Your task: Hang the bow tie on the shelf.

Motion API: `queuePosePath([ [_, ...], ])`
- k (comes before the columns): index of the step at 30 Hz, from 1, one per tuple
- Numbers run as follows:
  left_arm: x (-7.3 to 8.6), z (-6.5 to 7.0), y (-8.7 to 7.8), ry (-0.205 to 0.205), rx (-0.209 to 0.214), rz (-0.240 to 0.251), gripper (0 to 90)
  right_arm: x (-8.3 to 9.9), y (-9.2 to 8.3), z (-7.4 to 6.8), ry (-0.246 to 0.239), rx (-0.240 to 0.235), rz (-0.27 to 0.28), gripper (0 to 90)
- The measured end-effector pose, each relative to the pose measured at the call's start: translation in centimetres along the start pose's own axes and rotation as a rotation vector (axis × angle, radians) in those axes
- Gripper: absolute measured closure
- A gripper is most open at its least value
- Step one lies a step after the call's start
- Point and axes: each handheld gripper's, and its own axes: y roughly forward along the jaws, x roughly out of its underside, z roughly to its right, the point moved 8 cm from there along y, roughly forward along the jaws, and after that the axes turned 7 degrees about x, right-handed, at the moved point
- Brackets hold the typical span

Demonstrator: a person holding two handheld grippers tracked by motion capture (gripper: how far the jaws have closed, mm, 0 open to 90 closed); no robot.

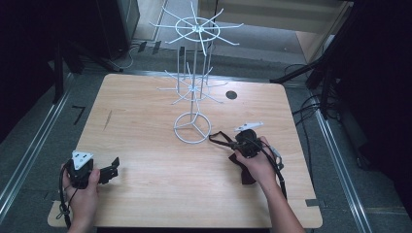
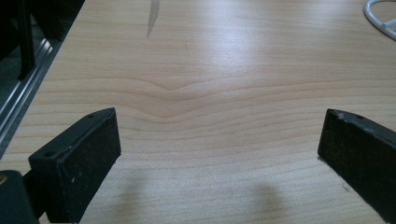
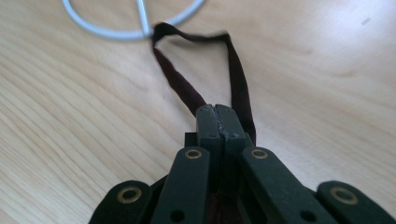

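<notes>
Nearest to you, your left hand (image 1: 83, 187) rests at the near left corner of the wooden table (image 1: 145, 194), holding the left gripper (image 1: 112, 171) low over the wood. In the left gripper view its two black jaws stand wide apart, released, with bare wood grain between them and their shadows on the board just below. Across on the right side of the table, your right hand (image 1: 257, 165) holds the right gripper (image 3: 217, 122), which points toward the middle of the table. Its jaws are clenched together, the pads meeting edge to edge in the right gripper view, and they are grasping a dark maroon strap (image 3: 236, 74). The strap runs out from the pinched tips as a loop: two bands leave the jaws side by side, spread apart, and join again at a far bend. That far bend lies on the table at the white ring base (image 3: 126, 31) of the wire rack (image 1: 194, 87), touching or just overlapping the ring; which one, you cannot tell. More of the dark cloth (image 1: 243, 167) shows beside and under your right hand in the high view. Farther off, the rack stands upright near the middle of the table, with a lower and an upper wheel of thin white prongs on one post. Behind it, near the far edge, sits a small dark round hole (image 1: 231, 95) in the tabletop.
</notes>
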Motion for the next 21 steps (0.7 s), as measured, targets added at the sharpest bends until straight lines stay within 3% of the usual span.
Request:
queuePosePath([
  [3, -0.1, 0.0, -0.1, 0.0, 0.004, 0.012, 0.0, -0.7, -1.9, 0.2, 0.047, 0.0, 0.131, 90.0],
  [4, -0.1, 0.0, -0.1, 0.0, 0.004, 0.012, 0.0, -0.7, -1.9, 0.2, 0.047, 0.0, 0.131, 90.0],
  [5, -0.1, 0.0, -0.1, -0.001, 0.004, 0.011, 0.0, -1.1, -2.8, 0.2, 0.071, -0.009, 0.19, 90.0],
  [8, -0.1, 0.0, -0.1, -0.003, 0.004, 0.013, 0.0, -1.7, -4.3, 0.2, 0.091, -0.014, 0.278, 90.0],
  [10, -0.1, 0.0, -0.1, -0.003, 0.004, 0.014, 0.0, -1.9, -4.6, 0.2, 0.094, -0.017, 0.296, 90.0],
  [12, -0.1, 0.0, -0.2, -0.005, 0.002, 0.017, 0.0, -2.5, -5.7, 0.1, 0.093, -0.014, 0.362, 90.0],
  [18, -0.1, -0.1, -0.2, -0.009, 0.005, 0.022, 0.0, -3.3, -7.3, -0.1, 0.109, -0.03, 0.437, 90.0],
  [21, -0.1, -0.1, -0.2, -0.01, 0.005, 0.021, 0.0, -3.7, -8.1, -0.2, 0.094, -0.031, 0.475, 90.0],
])
